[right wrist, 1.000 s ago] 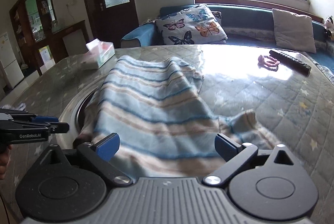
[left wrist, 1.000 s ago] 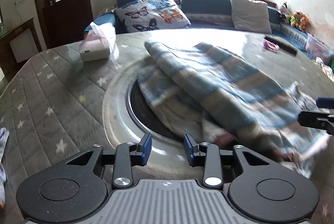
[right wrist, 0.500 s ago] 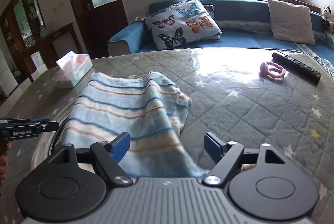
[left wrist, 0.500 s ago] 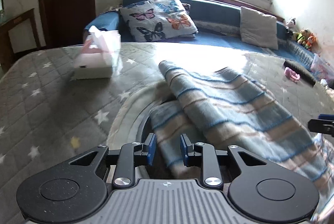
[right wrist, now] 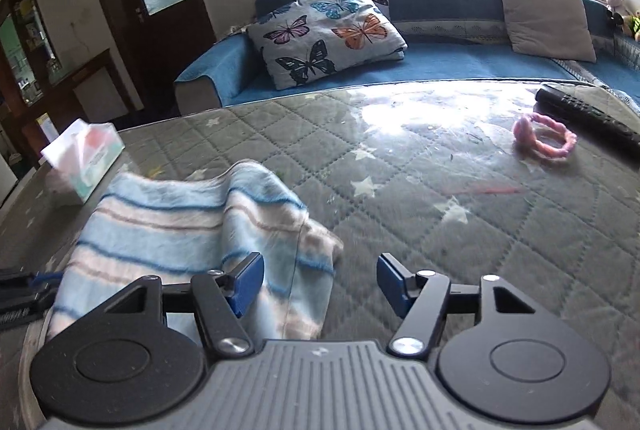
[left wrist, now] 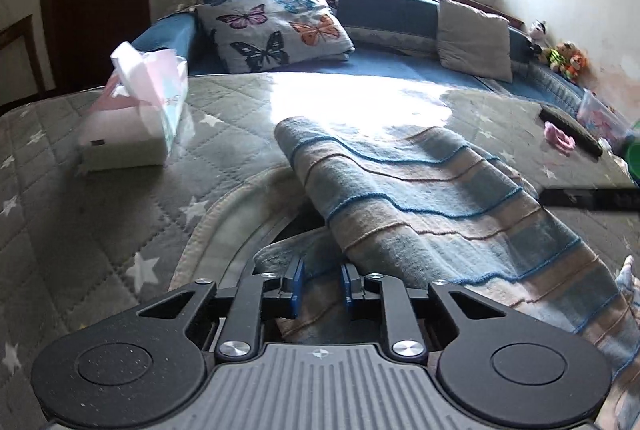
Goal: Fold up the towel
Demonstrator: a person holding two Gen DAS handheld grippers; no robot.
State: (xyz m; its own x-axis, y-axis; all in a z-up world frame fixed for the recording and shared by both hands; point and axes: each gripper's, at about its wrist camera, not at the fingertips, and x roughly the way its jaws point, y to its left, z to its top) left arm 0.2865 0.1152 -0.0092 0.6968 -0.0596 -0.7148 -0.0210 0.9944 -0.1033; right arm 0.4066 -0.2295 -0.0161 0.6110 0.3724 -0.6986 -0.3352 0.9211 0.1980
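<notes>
- Towel (left wrist: 432, 205) lies doubled over just ahead of the left gripper (left wrist: 320, 284), whose narrowly parted jaws straddle its near edge, apparently placed to pinch it.
- Right gripper (right wrist: 320, 284) is spread wide and empty; towel edge sits at its left finger, likely for another fold.

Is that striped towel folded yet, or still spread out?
Partly folded: the towel is doubled over, its upper layer draped over a lower one near the left claw. Edges look loose and uneven.
</notes>
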